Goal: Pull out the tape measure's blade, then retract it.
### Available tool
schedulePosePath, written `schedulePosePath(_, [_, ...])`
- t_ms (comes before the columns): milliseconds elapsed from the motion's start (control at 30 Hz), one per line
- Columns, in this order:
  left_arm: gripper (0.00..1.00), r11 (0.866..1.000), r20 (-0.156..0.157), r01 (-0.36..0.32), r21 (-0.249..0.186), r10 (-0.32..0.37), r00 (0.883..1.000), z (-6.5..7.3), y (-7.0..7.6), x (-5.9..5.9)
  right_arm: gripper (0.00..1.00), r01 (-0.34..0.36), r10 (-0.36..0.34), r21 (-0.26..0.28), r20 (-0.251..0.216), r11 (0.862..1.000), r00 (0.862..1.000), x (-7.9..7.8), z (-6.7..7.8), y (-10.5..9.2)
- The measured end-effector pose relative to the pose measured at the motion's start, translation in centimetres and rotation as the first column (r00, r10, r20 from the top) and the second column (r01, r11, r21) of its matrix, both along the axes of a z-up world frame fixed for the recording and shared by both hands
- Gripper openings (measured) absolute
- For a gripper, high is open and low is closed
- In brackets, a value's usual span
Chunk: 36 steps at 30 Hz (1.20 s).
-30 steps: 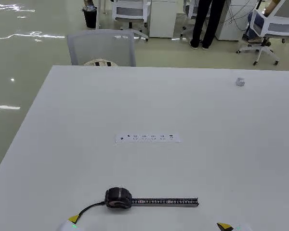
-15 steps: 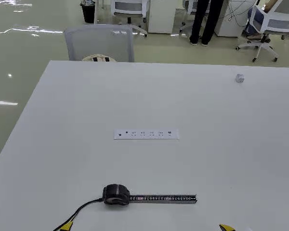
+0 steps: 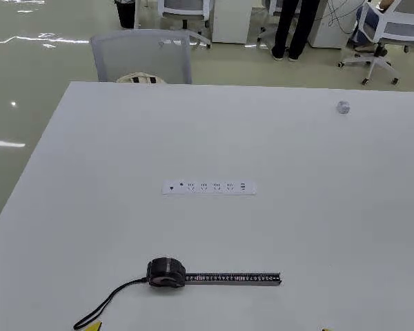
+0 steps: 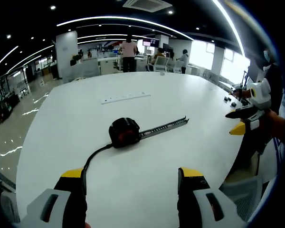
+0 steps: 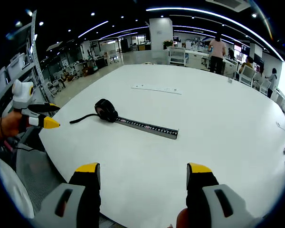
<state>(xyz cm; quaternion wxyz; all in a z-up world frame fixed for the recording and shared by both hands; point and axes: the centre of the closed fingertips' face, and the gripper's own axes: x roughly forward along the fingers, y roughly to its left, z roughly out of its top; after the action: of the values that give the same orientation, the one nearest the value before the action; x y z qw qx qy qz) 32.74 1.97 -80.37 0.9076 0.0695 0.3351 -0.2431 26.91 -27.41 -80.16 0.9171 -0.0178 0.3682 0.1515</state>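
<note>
A black tape measure [image 3: 166,272] lies near the front edge of the white table [image 3: 317,207]. Its blade [image 3: 233,278] is pulled out to the right and lies flat, and its black wrist strap [image 3: 103,307] trails to the left. In the left gripper view the case [image 4: 125,132] and blade [image 4: 164,127] lie ahead of my left gripper [image 4: 132,173], which is open and holds nothing. My right gripper [image 5: 143,167] is also open and hangs short of the table edge, with the case [image 5: 105,109] and blade [image 5: 147,127] further off. Neither gripper touches the tape measure.
A white power strip [image 3: 208,187] is set in the table's middle. A small crumpled object [image 3: 343,107] sits at the far right. A grey mesh chair [image 3: 142,56] stands behind the far edge, with office chairs and a standing person [image 3: 292,31] beyond.
Both grippers' yellow tips have slid back toward the bottom edge of the head view, away from the tape measure. The tape measure and its blade have not moved.
</note>
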Motion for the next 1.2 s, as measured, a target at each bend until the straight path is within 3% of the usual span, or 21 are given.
schedulePosePath(467, [0.82, 0.999, -0.011, -0.035, -0.015, 0.035, 0.999, 1.1, 0.6, -1.9, 0.82, 0.019, -0.019, -0.009, 0.014, 1.000, 1.000, -1.4, 1.6, -0.2])
schedulePosePath(1200, [0.93, 0.997, -0.037, -0.067, -0.031, 0.066, 0.997, 1.3, 0.6, -4.0, 0.89, 0.017, -0.017, -0.019, -0.007, 1.000, 1.000, -2.9, 1.8, -0.2])
